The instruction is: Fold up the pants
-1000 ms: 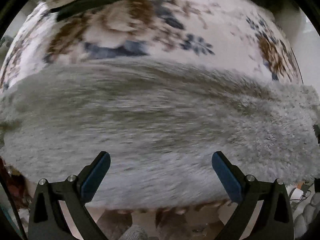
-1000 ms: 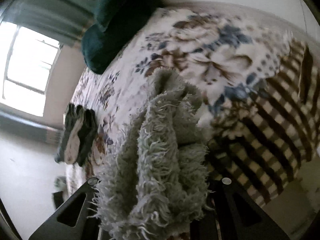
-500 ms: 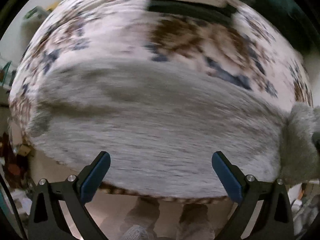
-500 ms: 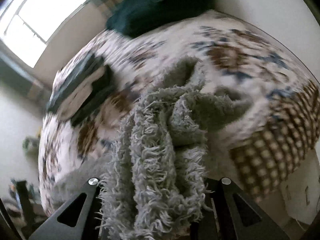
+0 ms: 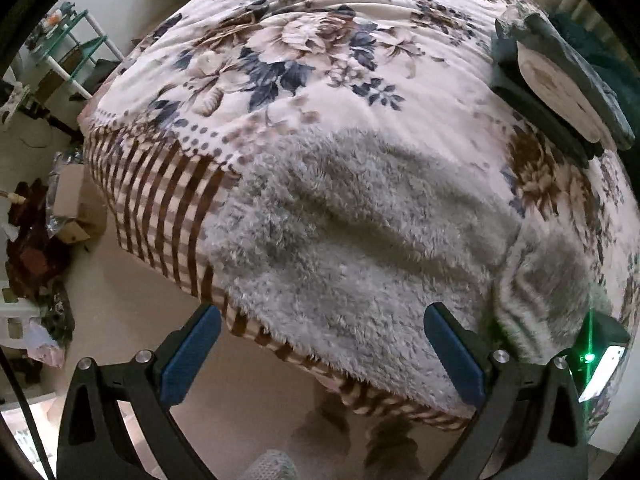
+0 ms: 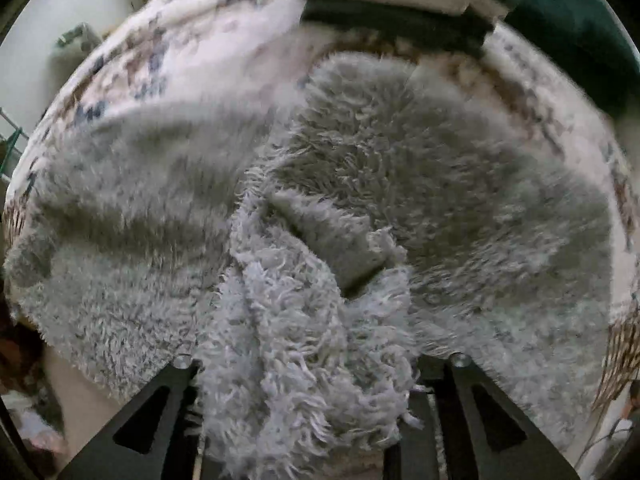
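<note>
The grey fluffy pants (image 5: 360, 232) lie spread on the floral bed cover, reaching to the bed's near edge. My left gripper (image 5: 320, 356) is open and empty, hovering just above the near edge of the pants. My right gripper (image 6: 312, 392) is shut on a bunched end of the pants (image 6: 304, 320) and holds it over the rest of the garment (image 6: 460, 184), which lies flat beneath. The right gripper's body shows at the right edge of the left wrist view (image 5: 600, 344), beside a raised fold of the pants.
The floral bed cover (image 5: 304, 40) has a brown striped border (image 5: 160, 200) hanging over the edge. A folded dark and white garment (image 5: 560, 80) lies at the far right of the bed. Boxes and clutter (image 5: 48, 232) stand on the floor at left.
My right gripper has swung the held end of the pants over the rest of the garment. The left wrist view has turned left; its gripper stays open.
</note>
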